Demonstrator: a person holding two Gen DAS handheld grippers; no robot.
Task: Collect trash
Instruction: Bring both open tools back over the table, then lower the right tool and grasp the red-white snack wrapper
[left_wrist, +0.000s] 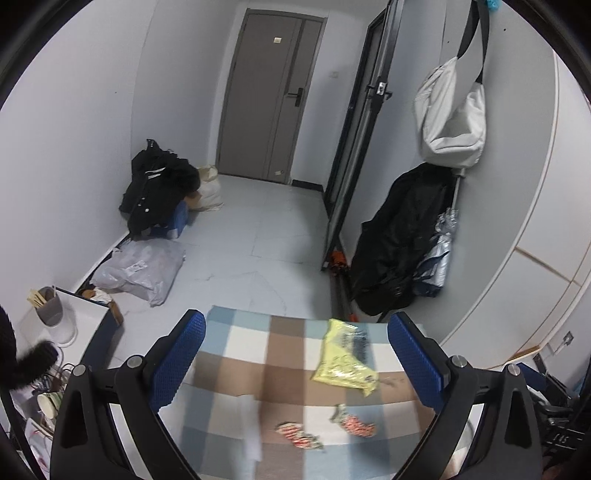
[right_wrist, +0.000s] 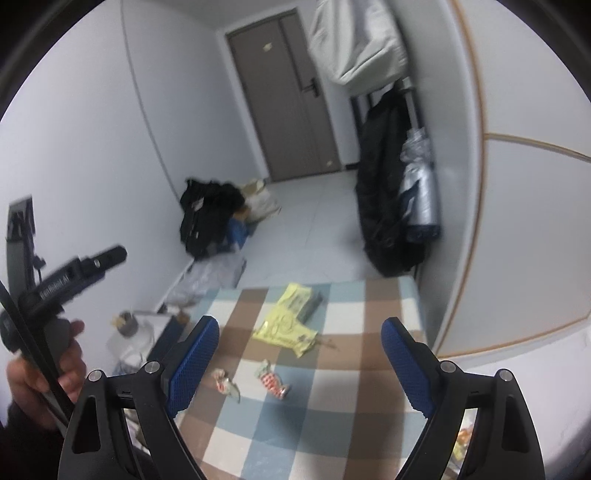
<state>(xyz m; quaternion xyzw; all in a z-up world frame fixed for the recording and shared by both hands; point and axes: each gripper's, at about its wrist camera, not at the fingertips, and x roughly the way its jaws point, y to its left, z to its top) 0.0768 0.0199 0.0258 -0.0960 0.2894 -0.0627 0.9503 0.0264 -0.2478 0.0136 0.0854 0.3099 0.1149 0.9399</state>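
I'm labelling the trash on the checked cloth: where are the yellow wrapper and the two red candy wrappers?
yellow wrapper (left_wrist: 341, 360), left wrist view, its middle.
left red candy wrapper (left_wrist: 297, 435), left wrist view, its middle.
right red candy wrapper (left_wrist: 354, 422), left wrist view, its red part.

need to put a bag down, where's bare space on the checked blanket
Free: the checked blanket right of the yellow plastic wrapper, out to the white wall, and the near squares below the two red-and-white candy wrappers. Crowded: the middle strip holding those three wrappers.

The 2 red candy wrappers (left_wrist: 325, 430) are smeared by blur, their print unreadable. A white paper strip (left_wrist: 253, 428) is blurred too.
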